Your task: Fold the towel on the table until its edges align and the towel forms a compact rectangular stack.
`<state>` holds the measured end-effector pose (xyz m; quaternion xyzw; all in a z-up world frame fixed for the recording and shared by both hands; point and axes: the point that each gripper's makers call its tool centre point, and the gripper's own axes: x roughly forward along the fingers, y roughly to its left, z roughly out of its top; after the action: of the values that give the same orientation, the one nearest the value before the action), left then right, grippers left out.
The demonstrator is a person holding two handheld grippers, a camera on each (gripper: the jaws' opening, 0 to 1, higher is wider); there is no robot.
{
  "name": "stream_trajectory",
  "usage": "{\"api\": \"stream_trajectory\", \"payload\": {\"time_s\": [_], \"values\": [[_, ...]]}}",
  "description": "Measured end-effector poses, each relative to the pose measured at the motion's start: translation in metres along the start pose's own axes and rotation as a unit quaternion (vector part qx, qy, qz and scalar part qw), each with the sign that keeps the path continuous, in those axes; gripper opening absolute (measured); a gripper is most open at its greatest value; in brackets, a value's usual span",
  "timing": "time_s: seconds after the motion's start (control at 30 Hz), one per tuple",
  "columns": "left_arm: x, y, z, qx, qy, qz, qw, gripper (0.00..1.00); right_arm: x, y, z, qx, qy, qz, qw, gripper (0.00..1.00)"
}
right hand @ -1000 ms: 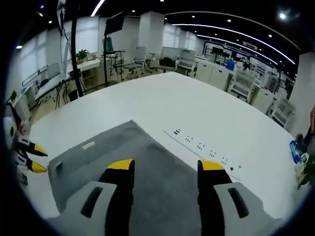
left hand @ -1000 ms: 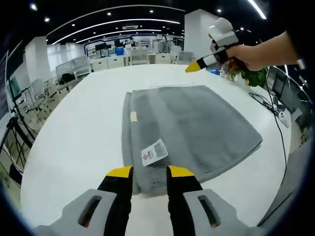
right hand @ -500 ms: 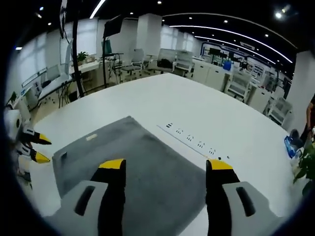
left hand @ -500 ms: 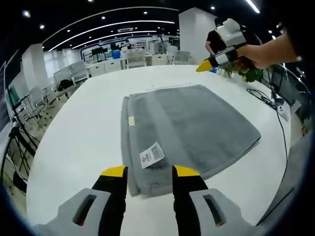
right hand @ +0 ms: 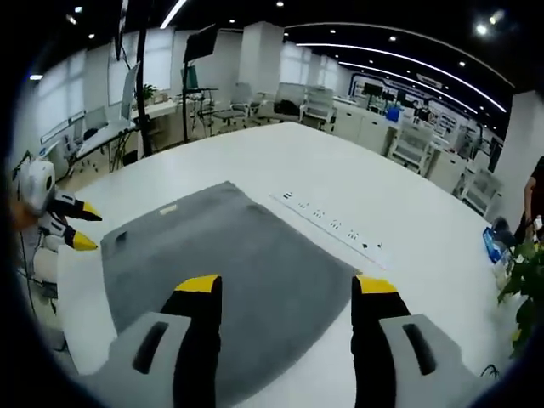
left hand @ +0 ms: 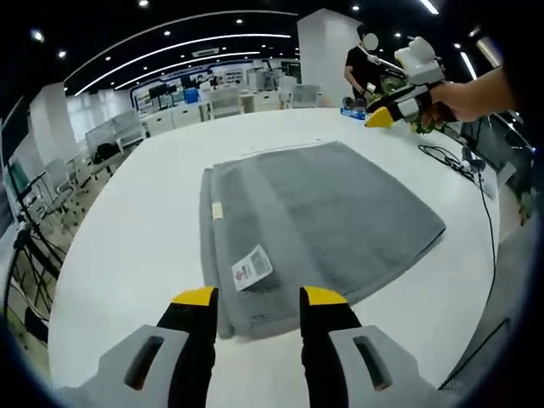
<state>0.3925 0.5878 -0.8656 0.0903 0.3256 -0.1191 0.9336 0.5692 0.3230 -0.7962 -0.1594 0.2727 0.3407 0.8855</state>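
Observation:
A grey towel (left hand: 314, 225) lies folded flat on the white table (left hand: 136, 246), with a white label (left hand: 252, 266) and a small tag (left hand: 218, 211) near its left fold. My left gripper (left hand: 257, 297) hovers open just short of the towel's near edge. In the right gripper view the same towel (right hand: 229, 255) spreads ahead, and my right gripper (right hand: 286, 285) stands open above its near side. The right gripper (left hand: 404, 98) appears at the far right of the left gripper view, held by a hand. The left gripper (right hand: 72, 225) shows at the left of the right gripper view.
A recessed power strip (right hand: 327, 229) runs across the table beyond the towel. A potted plant (right hand: 520, 285) and a blue item (right hand: 493, 246) stand near the table's edge. A cable (left hand: 463, 170) trails off the right side. A person (left hand: 361, 64) stands behind. Desks and chairs surround the table.
Both grippers have drawn back from the towel and risen a little; more of the towel and table shows. The right gripper's jaws have spread wider. The towel has not moved.

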Motion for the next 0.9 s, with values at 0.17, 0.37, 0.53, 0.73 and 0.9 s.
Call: {"api": "stream_trajectory", "payload": {"time_s": [0.17, 0.37, 0.53, 0.73, 0.9], "values": [[0.009, 0.003, -0.004, 0.010, 0.009, -0.002, 0.9999, 0.36, -0.004, 0.006, -0.021, 0.009, 0.015, 0.013, 0.9998, 0.49], [0.010, -0.002, -0.012, 0.007, 0.022, -0.008, 0.9997, 0.33, -0.001, 0.011, -0.050, 0.009, 0.031, 0.026, 0.9992, 0.38], [0.013, -0.009, -0.015, 0.016, 0.027, -0.015, 0.9994, 0.31, -0.001, 0.018, -0.068, 0.017, 0.044, 0.039, 0.9981, 0.33], [0.022, -0.008, -0.023, 0.019, 0.042, -0.020, 0.9987, 0.28, -0.003, 0.033, -0.088, 0.015, 0.063, 0.052, 0.9965, 0.29], [0.027, -0.010, -0.032, 0.029, 0.060, -0.028, 0.9974, 0.25, -0.005, 0.045, -0.108, 0.015, 0.085, 0.070, 0.9939, 0.26]]}}
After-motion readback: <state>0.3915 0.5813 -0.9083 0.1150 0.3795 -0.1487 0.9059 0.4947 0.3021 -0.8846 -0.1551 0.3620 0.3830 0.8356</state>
